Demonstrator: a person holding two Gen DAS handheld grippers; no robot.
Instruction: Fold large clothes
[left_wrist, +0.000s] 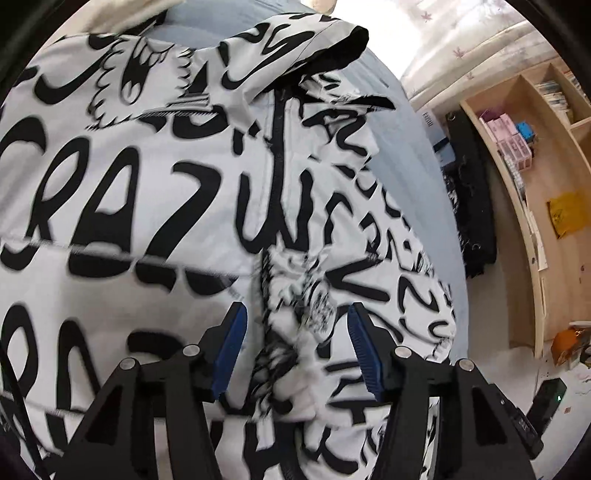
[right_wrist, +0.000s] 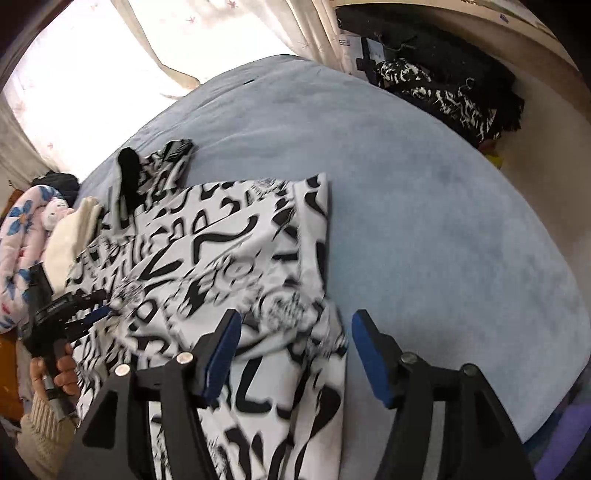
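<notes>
A big blue bed cover (right_wrist: 424, 206) is filling the room, with a bright curtain (right_wrist: 122, 48) hanging behind it. The white jacket with black letters (left_wrist: 140, 192) is lying on the bed cover, on its near left part when seen from the right wrist camera (right_wrist: 221, 258). One sleeve with a black cuff (right_wrist: 129, 173) is sticking out from the far end of the jacket. A pile of dark clothes (right_wrist: 447, 96) is sitting past the far right edge of the bed cover. A wooden shelf (left_wrist: 532, 155) is standing to the right of the bed cover, beyond that pile. A pink flower blanket (right_wrist: 18, 251) is bunched up at the left side of the bed cover.

The left gripper (left_wrist: 295, 347) is hanging right over the jacket. Its blue pads (left_wrist: 232, 350) are standing wide apart, with a crumpled fold of the jacket lying between them. I cannot tell if the pads are touching the cloth.

The right gripper (right_wrist: 295, 354) is hanging over the jacket's right edge. Its jaws are wide apart too and are holding nothing. One pad is over the jacket and the other is over bare bed cover.
</notes>
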